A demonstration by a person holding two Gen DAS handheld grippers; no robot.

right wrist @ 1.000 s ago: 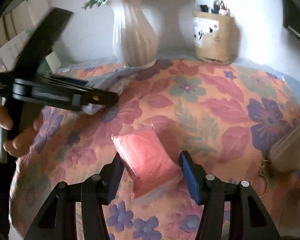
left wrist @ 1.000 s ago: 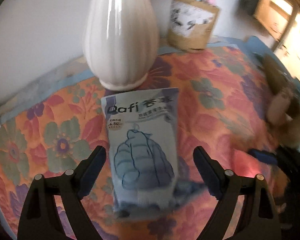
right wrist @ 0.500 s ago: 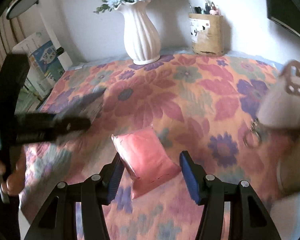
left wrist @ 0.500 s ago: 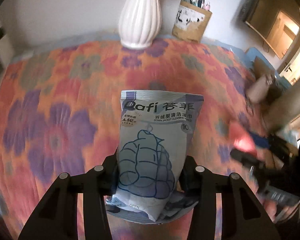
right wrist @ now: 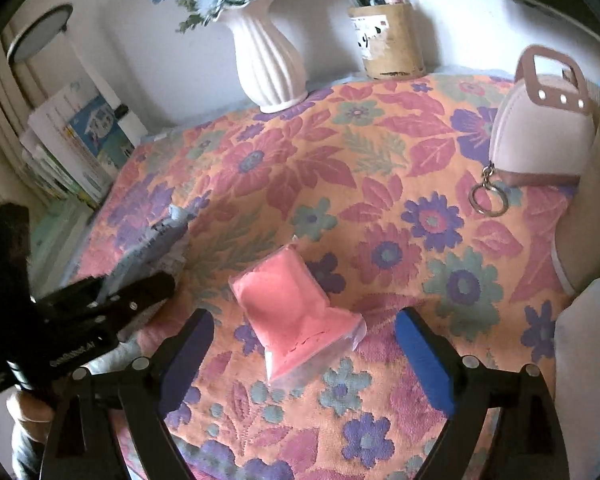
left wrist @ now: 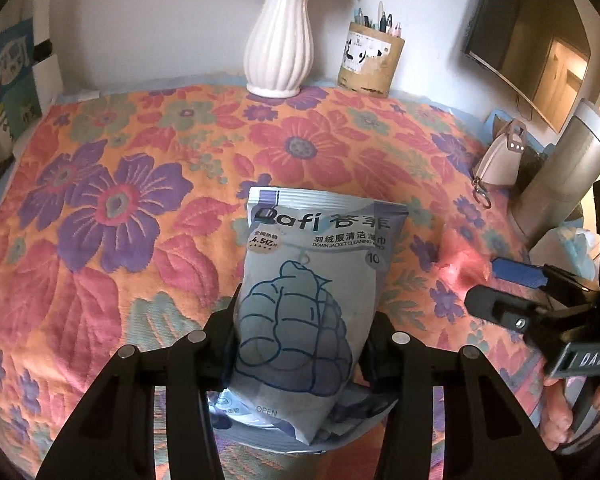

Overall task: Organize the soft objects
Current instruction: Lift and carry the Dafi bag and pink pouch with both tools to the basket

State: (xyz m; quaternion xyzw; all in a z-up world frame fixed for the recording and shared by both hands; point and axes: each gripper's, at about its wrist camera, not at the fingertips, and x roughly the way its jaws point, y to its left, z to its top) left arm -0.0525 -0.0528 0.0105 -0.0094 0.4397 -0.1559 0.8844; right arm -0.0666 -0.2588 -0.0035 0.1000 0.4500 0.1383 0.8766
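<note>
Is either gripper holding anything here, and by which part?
The left gripper clamps the blue wipes packet by its lower half. The right gripper is open around the pink packet, holding nothing.

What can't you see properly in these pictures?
- Left wrist view: the wipes pack's bottom edge, hidden behind the left gripper.
- Left wrist view: the pink packet is blurred and partly behind the right gripper.
- Both views: the pens in the pen holder are too small to tell apart.

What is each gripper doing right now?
Left gripper: closed on the blue wipes pack.
Right gripper: open around the pink packet.
</note>
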